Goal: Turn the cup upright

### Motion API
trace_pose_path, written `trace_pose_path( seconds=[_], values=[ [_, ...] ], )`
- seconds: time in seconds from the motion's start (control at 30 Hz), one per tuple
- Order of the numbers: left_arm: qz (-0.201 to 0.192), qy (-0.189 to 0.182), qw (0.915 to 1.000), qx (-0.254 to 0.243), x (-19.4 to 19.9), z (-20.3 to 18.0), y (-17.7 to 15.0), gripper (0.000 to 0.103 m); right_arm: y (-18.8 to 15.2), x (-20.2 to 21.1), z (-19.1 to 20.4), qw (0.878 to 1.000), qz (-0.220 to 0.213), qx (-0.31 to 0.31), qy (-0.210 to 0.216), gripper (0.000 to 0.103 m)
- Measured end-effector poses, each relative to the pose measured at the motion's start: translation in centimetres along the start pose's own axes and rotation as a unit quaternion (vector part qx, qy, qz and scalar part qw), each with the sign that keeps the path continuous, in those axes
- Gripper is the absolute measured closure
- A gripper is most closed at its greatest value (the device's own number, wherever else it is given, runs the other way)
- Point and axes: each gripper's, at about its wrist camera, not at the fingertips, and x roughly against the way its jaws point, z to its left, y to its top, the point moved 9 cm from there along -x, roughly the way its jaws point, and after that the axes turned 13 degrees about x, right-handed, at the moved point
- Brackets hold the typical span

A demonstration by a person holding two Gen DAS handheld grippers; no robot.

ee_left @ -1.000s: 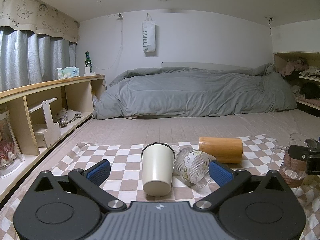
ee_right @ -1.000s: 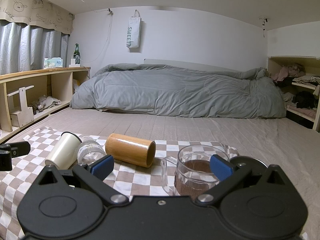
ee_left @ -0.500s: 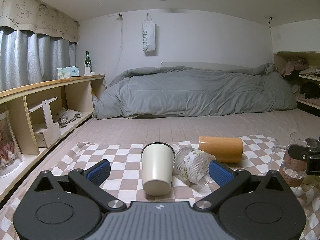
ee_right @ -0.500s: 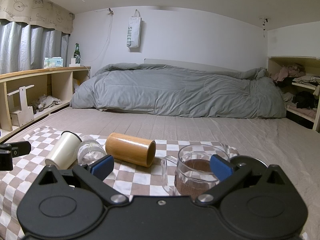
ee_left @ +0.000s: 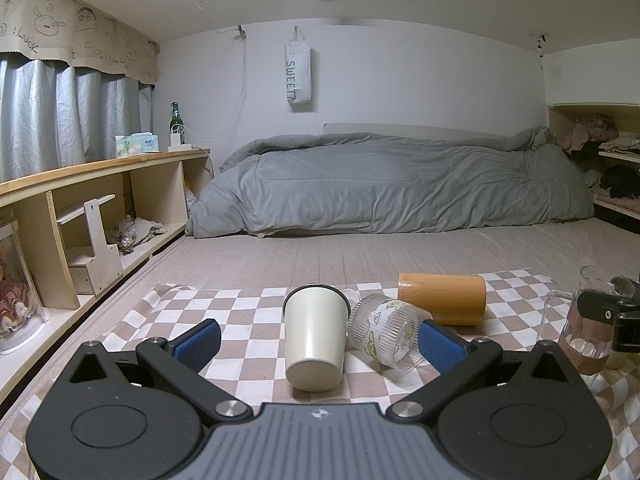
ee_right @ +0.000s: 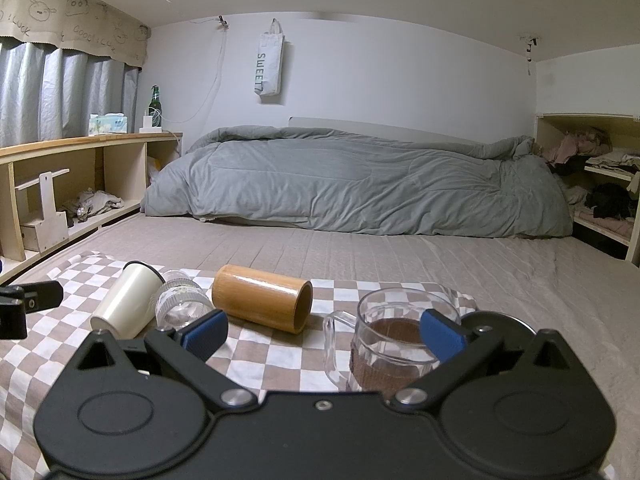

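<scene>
A checkered cloth (ee_left: 256,320) is spread over a quilted beige bed surface (ee_left: 320,252), with a grey duvet (ee_left: 392,188) bunched against the far wall. On the cloth 3 cups lie on their sides in a row: a cream cup (ee_left: 314,340) with its base toward the left wrist camera, a ribbed clear glass cup (ee_left: 386,330) touching its right side, and a bamboo cup (ee_left: 442,298) just beyond that, its open mouth facing right. The left gripper (ee_left: 318,340) is spread wide and holds nothing, the cream cup and the glass cup lying between its blue pads. To the right a glass mug (ee_right: 394,344) with a brown band stands upright between the widely parted, empty fingers of the right gripper (ee_right: 324,332). Wooden shelves (ee_left: 100,200) line the left wall.
</scene>
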Motion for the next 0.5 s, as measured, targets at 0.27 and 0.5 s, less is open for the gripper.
trace_pose_path(
  seconds=[0.27, 0.5],
  values=[
    [0.0, 0.0, 1.0, 0.0, 0.01, 0.06, 0.01, 0.0, 0.0, 0.01, 0.02, 1.0, 0.0, 0.0, 0.0, 0.0],
    [0.0, -0.001, 1.0, 0.0, -0.07, 0.2, -0.1, 0.0, 0.01, 0.04, 0.07, 1.0, 0.0, 0.001, 0.001, 0.0]
  ],
)
